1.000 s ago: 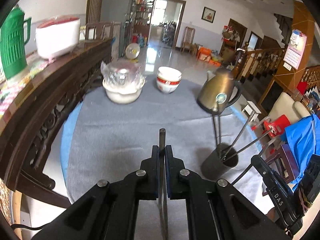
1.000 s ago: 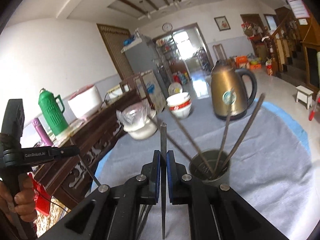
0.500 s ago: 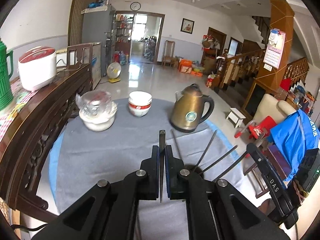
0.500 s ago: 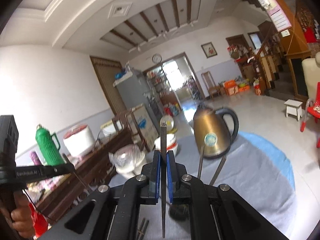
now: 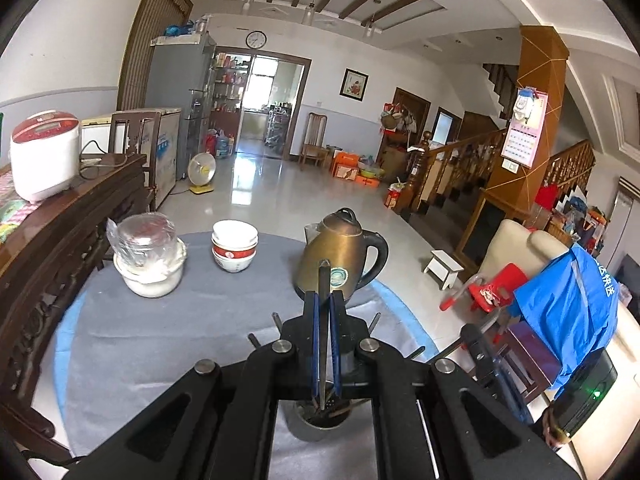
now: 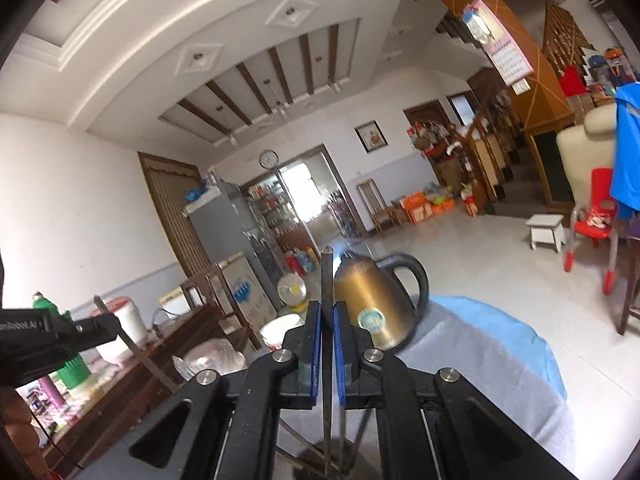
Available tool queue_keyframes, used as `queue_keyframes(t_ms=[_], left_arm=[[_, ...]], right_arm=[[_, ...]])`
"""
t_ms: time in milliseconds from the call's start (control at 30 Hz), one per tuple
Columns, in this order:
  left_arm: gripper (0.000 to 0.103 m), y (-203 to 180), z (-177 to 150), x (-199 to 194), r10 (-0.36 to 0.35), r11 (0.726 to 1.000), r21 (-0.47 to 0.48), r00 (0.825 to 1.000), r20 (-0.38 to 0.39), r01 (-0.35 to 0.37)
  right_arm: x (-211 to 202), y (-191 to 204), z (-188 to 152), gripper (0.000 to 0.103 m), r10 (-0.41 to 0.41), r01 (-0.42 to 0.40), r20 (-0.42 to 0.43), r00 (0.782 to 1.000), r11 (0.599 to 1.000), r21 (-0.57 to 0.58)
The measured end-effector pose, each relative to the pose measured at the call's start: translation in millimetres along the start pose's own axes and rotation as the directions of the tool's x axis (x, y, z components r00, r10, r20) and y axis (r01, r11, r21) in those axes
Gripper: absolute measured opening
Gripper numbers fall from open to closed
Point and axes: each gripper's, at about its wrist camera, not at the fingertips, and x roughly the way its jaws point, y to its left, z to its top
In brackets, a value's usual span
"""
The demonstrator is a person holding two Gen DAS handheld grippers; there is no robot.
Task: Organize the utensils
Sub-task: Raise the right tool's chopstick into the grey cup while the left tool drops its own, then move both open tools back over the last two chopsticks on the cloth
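A thin, dark metal chopstick (image 5: 323,320) is clamped upright between the blue-padded fingers of the left gripper (image 5: 324,304). Its flat upper end is seen above the fingertips, in front of the brass-coloured kettle (image 5: 340,254), and its lower end is seen just over the mouth of the dark metal holder (image 5: 316,426). The holder is placed on the near part of the desk (image 5: 160,340), which is covered with a grey cloth, and more chopsticks (image 5: 276,318) are leaning out of it to the left and to the right.

A second chopstick (image 6: 327,320), of the same slim grey look, is clamped in the same way between the fingers of the right gripper (image 6: 327,316); its lower end is seen near the rim of the holder (image 6: 320,456), at the bottom edge of the right wrist view.

Farther on the desk, a white bowl covered with plastic film (image 5: 150,260) is seen at the left, and stacked bowls with a red band (image 5: 234,245) beside it.
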Motion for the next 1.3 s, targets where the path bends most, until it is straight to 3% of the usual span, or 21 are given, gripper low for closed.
queue_keyframes(t_ms=[267, 400, 467, 533, 600, 633, 700, 733, 767, 800, 833, 1000, 1067, 1167, 1300], left_arm=[[0.006, 1.8, -36.0, 42.9, 0.023, 1.000, 0.022, 0.992, -0.122, -0.021], [0.006, -0.4, -44.0, 40.7, 0.045, 0.997, 0.066, 0.991, -0.128, -0.037], [0.014, -2.2, -46.1, 37.3, 0.055, 0.995, 0.088, 0.990, -0.129, -0.044], [0.048, -1.6, -49.4, 30.6, 0.058, 0.994, 0.102, 0.991, -0.122, -0.045], [0.059, 1.0, -51.2, 24.1, 0.073, 0.992, 0.109, 0.992, -0.106, -0.061], [0.059, 2.5, -52.9, 21.1, 0.078, 0.991, 0.114, 0.992, -0.101, -0.067], [0.061, 6.4, -56.3, 16.8, 0.098, 0.989, 0.122, 0.990, -0.106, -0.085], [0.063, 9.5, -58.5, 15.0, 0.107, 0.988, 0.120, 0.988, -0.113, -0.093], [0.063, 13.4, -61.1, 13.4, 0.112, 0.988, 0.116, 0.987, -0.119, -0.098], [0.063, 17.3, -63.1, 12.7, 0.116, 0.988, 0.112, 0.986, -0.123, -0.103], [0.064, 21.1, -64.7, 12.0, 0.126, 0.988, 0.108, 0.984, -0.129, -0.113], [0.065, 42.7, -80.7, 11.7, 0.187, 0.980, 0.094, 0.967, -0.173, -0.173], [0.066, 51.0, -86.9, 13.9, 0.206, 0.977, 0.088, 0.959, -0.196, -0.192], [0.066, 66.8, -100.4, 19.6, 0.239, 0.971, 0.082, 0.940, -0.243, -0.226], [0.067, 87.8, -118.2, 22.6, 0.294, 0.956, 0.087, 0.912, -0.287, -0.281]], right_arm=[[15.2, -11.9, -14.3, 0.007, 0.007, -0.005, -0.108, 0.994, 1.000, 0.018], [16.7, -13.7, -20.6, 0.009, 0.015, -0.009, -0.147, 0.989, 0.999, 0.039], [16.0, -18.4, -22.8, 0.010, 0.028, -0.017, -0.167, 0.986, 0.998, 0.068], [17.7, -23.0, -25.7, 0.010, 0.045, -0.025, -0.196, 0.980, 0.994, 0.107], [17.4, -28.0, -28.3, 0.012, 0.051, -0.022, -0.217, 0.975, 0.990, 0.136], [17.1, -29.7, -29.0, 0.013, 0.057, -0.024, -0.226, 0.973, 0.989, 0.147], [14.8, -35.0, -30.5, 0.019, 0.069, -0.029, -0.235, 0.969, 0.985, 0.172], [13.0, -37.7, -31.3, 0.029, 0.075, -0.031, -0.235, 0.969, 0.982, 0.186], [10.5, -41.0, -32.0, 0.050, 0.080, -0.034, -0.232, 0.969, 0.980, 0.197], [5.9, -44.1, -32.3, 0.064, 0.087, -0.040, -0.219, 0.972, 0.977, 0.211], [1.7, -44.2, -33.9, 0.071, 0.088, -0.044, -0.198, 0.976, 0.975, 0.217], [-17.0, -45.9, -33.8, 0.069, 0.045, -0.018, -0.150, 0.988, 0.984, 0.179], [-22.2, -47.3, -36.5, 0.062, 0.035, -0.010, -0.147, 0.989, 0.986, 0.166], [-27.2, -46.2, -43.7, 0.050, 0.034, -0.011, -0.166, 0.986, 0.991, 0.137], [-27.2, -41.4, -59.1, 0.043, 0.047, -0.025, -0.226, 0.973, 0.995, 0.098]])
